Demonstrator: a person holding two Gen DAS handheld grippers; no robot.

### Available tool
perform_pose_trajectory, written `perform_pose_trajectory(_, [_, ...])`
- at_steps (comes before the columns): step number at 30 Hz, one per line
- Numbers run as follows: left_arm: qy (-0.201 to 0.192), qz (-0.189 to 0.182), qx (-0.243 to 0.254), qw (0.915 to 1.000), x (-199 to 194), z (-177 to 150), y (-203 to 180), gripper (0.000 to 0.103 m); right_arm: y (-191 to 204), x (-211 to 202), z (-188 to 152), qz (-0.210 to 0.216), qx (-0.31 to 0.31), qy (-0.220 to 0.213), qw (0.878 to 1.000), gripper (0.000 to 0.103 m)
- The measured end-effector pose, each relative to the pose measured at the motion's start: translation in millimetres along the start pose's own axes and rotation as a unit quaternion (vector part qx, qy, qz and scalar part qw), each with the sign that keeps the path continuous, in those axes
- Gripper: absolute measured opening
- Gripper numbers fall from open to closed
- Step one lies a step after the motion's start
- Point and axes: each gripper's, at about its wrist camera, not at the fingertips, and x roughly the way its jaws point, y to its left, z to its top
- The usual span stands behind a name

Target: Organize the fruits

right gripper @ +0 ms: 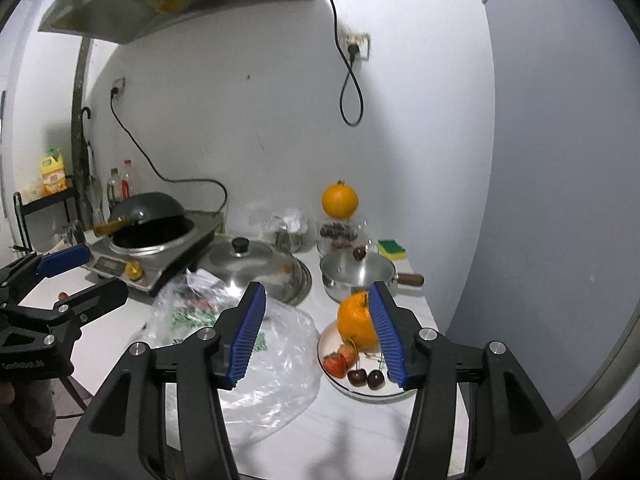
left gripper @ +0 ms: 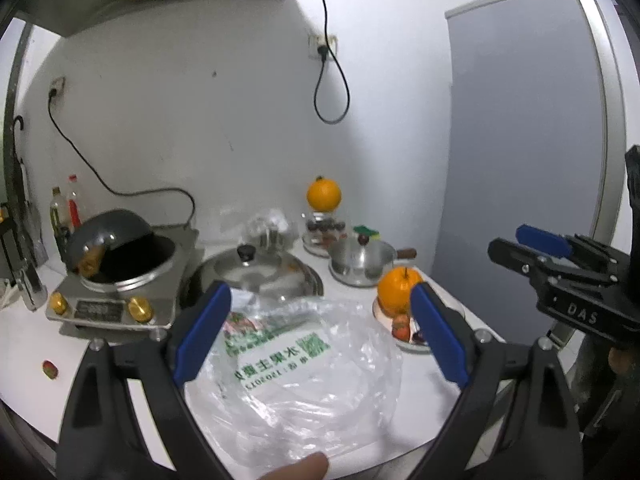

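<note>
An orange [right gripper: 354, 322] lies on a white plate [right gripper: 360, 394] with strawberries [right gripper: 338, 360] and cherries [right gripper: 366, 378] at the counter's right end. A second orange [right gripper: 340, 201] rests on top of a glass jar [right gripper: 340, 234] of dark fruit at the back. A crumpled clear plastic bag [left gripper: 304, 380] with green print is spread on the counter. My left gripper [left gripper: 320, 336] hovers above the bag, open and empty. My right gripper [right gripper: 316, 336] is open and empty too, raised in front of the plate, with the orange [left gripper: 398, 290] showing behind its right finger.
An induction cooker with a tilted wok [left gripper: 116, 248] stands at the left, and a steel lid [left gripper: 256, 276] beside it. A small steel pot [right gripper: 356, 276] carries a cherry on its lid. A sponge [right gripper: 392, 248] lies at the back, a small fruit [left gripper: 50, 369] far left. A grey door [left gripper: 524, 140] bounds the right.
</note>
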Motion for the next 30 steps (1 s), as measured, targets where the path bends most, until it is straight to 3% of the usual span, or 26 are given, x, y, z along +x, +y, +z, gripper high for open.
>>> perform_pose_trajectory(15, [-0.084,0.045,0.002,0.9954,-59,36,10,0.092,14,-45,31,-0.005,0.008,-0.069,0.998,0.067])
perform_pose_trajectory(30, [-0.098,0.050,0.003,0.9939,-68,40,8,0.093,13,-52,32,-0.006,0.007,-0.080,0.997,0.067])
